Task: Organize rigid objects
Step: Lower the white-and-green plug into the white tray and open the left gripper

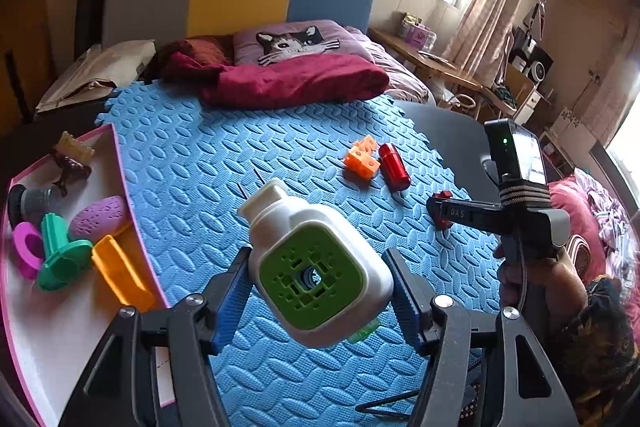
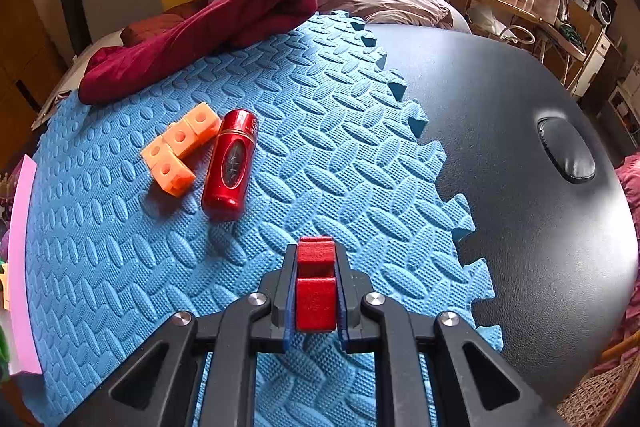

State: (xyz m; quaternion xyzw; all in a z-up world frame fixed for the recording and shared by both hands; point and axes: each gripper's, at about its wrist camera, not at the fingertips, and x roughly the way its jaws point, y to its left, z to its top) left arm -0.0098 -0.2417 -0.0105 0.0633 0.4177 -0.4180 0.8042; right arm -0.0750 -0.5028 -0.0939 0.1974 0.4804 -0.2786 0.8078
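Observation:
My left gripper (image 1: 318, 263) is shut on a white bottle-shaped toy (image 1: 304, 227) with a green perforated base, holding it clear above the blue foam mat (image 1: 224, 155). My right gripper (image 2: 316, 255) is shut on a red block (image 2: 316, 303) just over the mat (image 2: 344, 163). It also shows in the left wrist view as the right gripper (image 1: 440, 211), to the right of the bottle. An orange cube cluster (image 2: 180, 151) (image 1: 362, 157) and a red metal cylinder (image 2: 230, 165) (image 1: 394, 167) lie side by side on the mat, ahead and left of the right gripper.
A white tray with a pink rim (image 1: 60, 331) at the mat's left edge holds several toys: a purple oval (image 1: 100, 219), a green spool (image 1: 60, 259), an orange piece (image 1: 120, 271). A maroon cloth (image 2: 192, 31) lies at the mat's far edge. The black tabletop (image 2: 500, 131) extends right.

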